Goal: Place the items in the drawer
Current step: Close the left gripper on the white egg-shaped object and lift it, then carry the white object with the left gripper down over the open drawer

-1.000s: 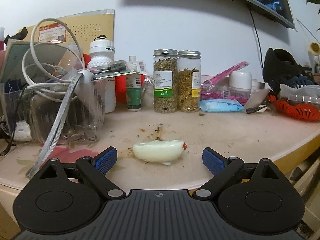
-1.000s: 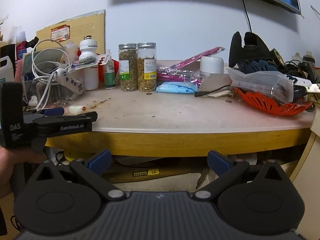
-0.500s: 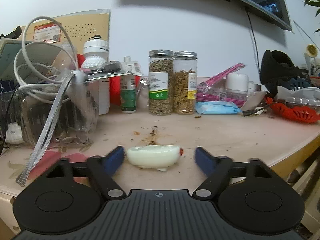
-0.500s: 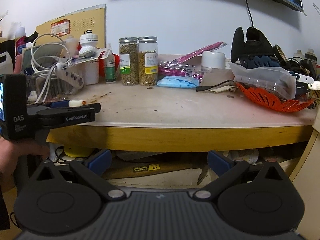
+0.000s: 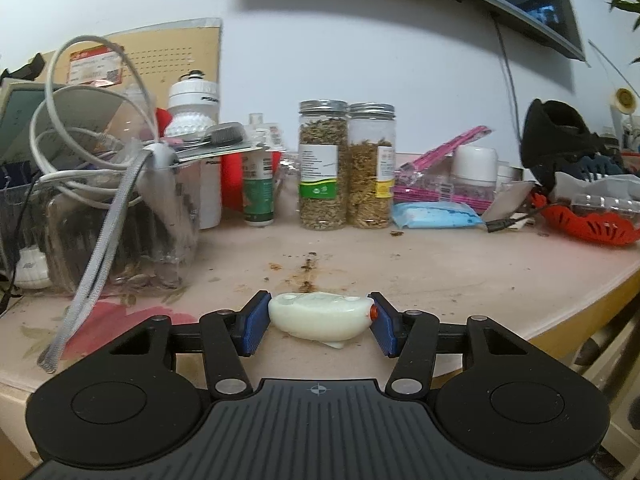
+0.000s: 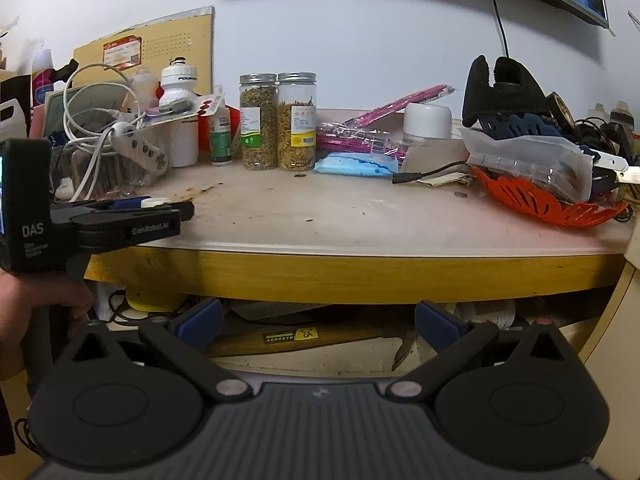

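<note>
A small white plastic device with a red tip (image 5: 320, 316) lies near the front edge of the pale table (image 5: 440, 264). My left gripper (image 5: 318, 322) is shut on it, one blue pad at each end. In the right wrist view the left gripper (image 6: 132, 210) shows from the side at the table's left edge with the white device (image 6: 154, 201) between its fingers. My right gripper (image 6: 318, 322) is open and empty, held below the yellow table edge (image 6: 360, 276). No drawer is in view.
Two jars of dried herbs (image 5: 346, 164) stand at the back, with a white bottle (image 5: 194, 136), a clear bin of cables (image 5: 100, 200), a blue packet (image 5: 436, 214) and an orange basket (image 5: 580, 226). Clutter lies under the table (image 6: 300, 332).
My left gripper moved forward around the white device and its jaws closed onto both ends. My right gripper stayed open and shifted only slightly.
</note>
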Demonstrator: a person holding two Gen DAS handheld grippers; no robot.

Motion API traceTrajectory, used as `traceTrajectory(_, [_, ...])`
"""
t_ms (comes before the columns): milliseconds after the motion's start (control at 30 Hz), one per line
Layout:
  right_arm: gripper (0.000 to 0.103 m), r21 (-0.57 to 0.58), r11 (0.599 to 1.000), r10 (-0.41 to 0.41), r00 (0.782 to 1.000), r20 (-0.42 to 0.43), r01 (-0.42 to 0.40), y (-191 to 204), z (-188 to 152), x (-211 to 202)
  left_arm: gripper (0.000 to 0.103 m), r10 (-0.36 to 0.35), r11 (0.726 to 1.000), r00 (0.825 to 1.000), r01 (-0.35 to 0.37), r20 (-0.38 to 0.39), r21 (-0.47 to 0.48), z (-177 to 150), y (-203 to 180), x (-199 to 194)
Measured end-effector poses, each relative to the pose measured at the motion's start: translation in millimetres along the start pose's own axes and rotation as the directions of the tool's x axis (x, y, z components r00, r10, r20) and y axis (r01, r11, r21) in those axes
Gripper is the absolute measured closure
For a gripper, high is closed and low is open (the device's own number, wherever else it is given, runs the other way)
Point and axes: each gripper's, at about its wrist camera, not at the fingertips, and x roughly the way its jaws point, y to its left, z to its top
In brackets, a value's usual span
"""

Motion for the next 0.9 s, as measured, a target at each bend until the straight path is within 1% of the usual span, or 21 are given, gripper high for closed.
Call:
traceTrajectory(200, [0.0,-0.003,1.0,-0.001,1.0,-0.001,0.001,-0.8,-0.2,0.3,0.052,0.015,1.0,1.0,-0.015,0.005,-0.009,1.7,2.8,-0.5])
traceTrajectory(500, [0.0,-0.007,1.0,-0.002,1.0,-0.003,0.002,-2.0,-0.5,0.8,0.052,0.002,1.0,1.0,-0.002,0.01,0.019,4.7,-0.8,-7.6])
traceTrajectory(700, [0.0,-0.01,1.0,-0.002,1.0,-0.004,0.002,-2.8,-0.6,1.1,0.052,0.012,1.0,1.0,-0.012,0.006,0.015,6.8,2.1,-16.1])
traceTrajectory(900, [0.0,-0.004,1.0,0.004,1.0,-0.005,-0.004,0.8,-1.2,-2.0,0.052,0.013,0.999,1.0,-0.013,-0.002,0.038,6.4,0.2,-30.3])
